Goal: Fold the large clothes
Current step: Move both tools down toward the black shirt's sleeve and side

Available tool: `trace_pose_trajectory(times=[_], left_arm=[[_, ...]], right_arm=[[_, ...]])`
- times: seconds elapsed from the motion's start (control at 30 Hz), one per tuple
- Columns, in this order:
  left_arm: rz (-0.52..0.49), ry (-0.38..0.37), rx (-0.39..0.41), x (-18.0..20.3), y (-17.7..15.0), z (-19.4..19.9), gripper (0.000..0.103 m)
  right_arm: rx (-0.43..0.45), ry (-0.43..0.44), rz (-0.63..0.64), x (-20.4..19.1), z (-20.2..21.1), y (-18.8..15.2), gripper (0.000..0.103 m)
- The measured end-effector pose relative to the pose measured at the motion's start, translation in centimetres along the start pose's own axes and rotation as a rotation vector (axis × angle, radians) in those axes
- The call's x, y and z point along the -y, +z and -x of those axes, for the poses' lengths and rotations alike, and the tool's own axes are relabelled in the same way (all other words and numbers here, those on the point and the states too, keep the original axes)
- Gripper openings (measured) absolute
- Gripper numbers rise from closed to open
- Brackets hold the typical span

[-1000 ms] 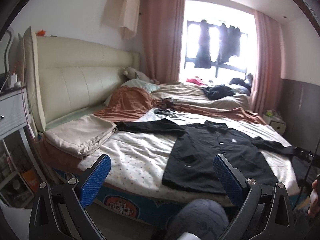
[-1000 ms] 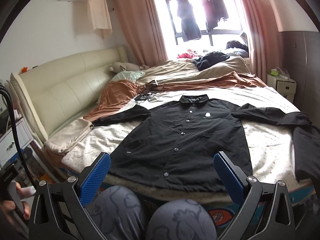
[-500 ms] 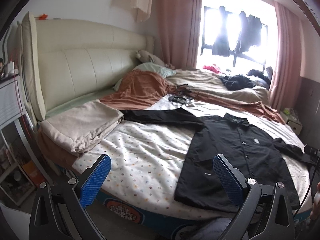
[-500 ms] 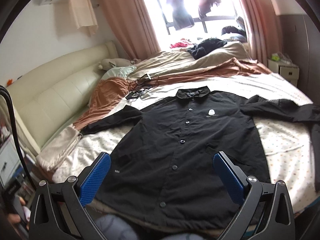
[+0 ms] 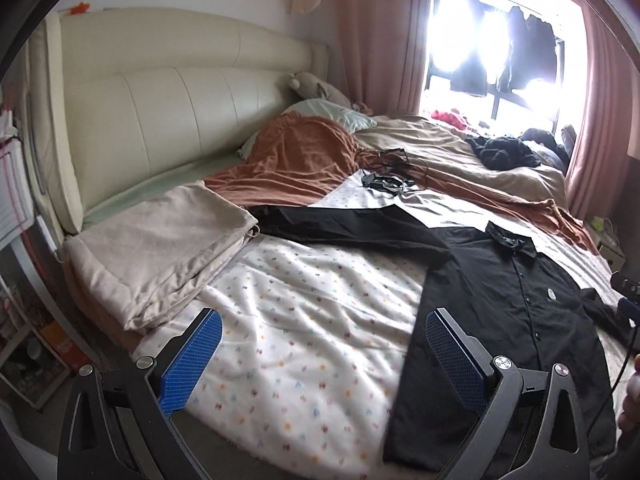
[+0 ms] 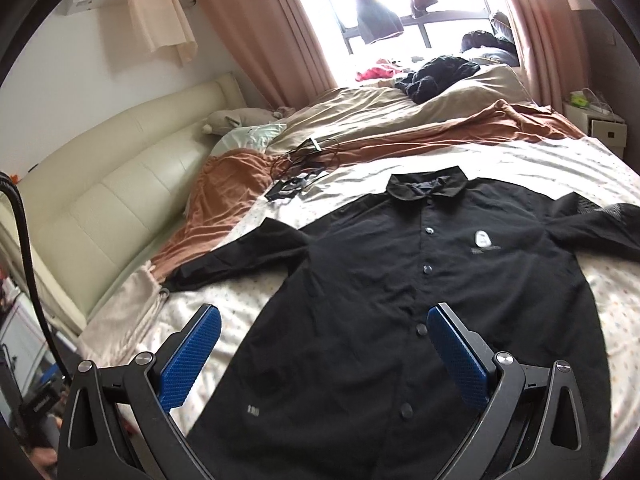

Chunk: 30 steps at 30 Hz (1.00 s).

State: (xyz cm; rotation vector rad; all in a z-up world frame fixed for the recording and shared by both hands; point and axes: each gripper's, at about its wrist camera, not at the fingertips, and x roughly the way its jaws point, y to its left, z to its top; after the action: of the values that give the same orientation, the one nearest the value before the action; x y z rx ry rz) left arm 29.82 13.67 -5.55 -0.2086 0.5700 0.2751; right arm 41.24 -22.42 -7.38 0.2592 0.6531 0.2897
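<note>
A black button-up shirt [image 6: 400, 280] lies spread flat, front up, on the patterned bed sheet [image 5: 304, 320], with its collar toward the window and both sleeves stretched out sideways. In the left wrist view the same black shirt [image 5: 512, 320] fills the right side, its left sleeve [image 5: 352, 232] running toward the headboard. My left gripper [image 5: 323, 354] hovers open above the sheet, left of the shirt's hem. Over the lower front of the shirt, my right gripper [image 6: 323, 354] is open and holds nothing.
A folded beige blanket [image 5: 160, 248] sits at the bed's near left corner. Rust-brown and beige bedding [image 5: 304, 156], tangled black cables [image 5: 392, 172] and a dark clothes pile [image 5: 504, 152] lie farther back. A cream headboard [image 5: 160, 116] stands left, a nightstand [image 6: 600, 124] right.
Both grippers have moved forward and lower over the bed, so the shirt looks larger. The person's knees have dropped out of view. Both grippers stay open.
</note>
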Motion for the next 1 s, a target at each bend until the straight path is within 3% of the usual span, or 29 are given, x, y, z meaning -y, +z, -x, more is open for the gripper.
trace_pose_trajectory(times=[0.33, 0.47, 0.6, 0.73, 0.8, 1.0], left_arm=[[0.058, 0.011, -0.046, -1.8, 5.2, -8.2, 0.088], [0.103, 0.015, -0.075, -3.2, 7.1, -11.6, 0.076], [0.144, -0.003, -0.120, -4.0, 8.6, -15.1, 0.064], [0.202, -0.006, -0.146, -5.0, 10.1, -18.7, 0.061], [0.245, -0.015, -0.187, -5.6, 10.8, -20.9, 0.051], [0.310, 0.003, -0.287, -6.5, 11.7, -26.8, 0.049]], right_arm=[[-0.044, 0.028, -0.073, 0.7, -9.5, 3.8, 0.101], [-0.069, 0.030, -0.082, 0.7, -13.1, 4.9, 0.084], [-0.103, 0.042, -0.103, 0.7, -16.4, 5.5, 0.081], [-0.133, 0.025, -0.108, 0.6, -19.1, 5.9, 0.073], [-0.136, 0.039, -0.124, 0.5, -20.3, 6.3, 0.070], [-0.151, 0.055, -0.094, -0.9, -23.9, 7.9, 0.057]])
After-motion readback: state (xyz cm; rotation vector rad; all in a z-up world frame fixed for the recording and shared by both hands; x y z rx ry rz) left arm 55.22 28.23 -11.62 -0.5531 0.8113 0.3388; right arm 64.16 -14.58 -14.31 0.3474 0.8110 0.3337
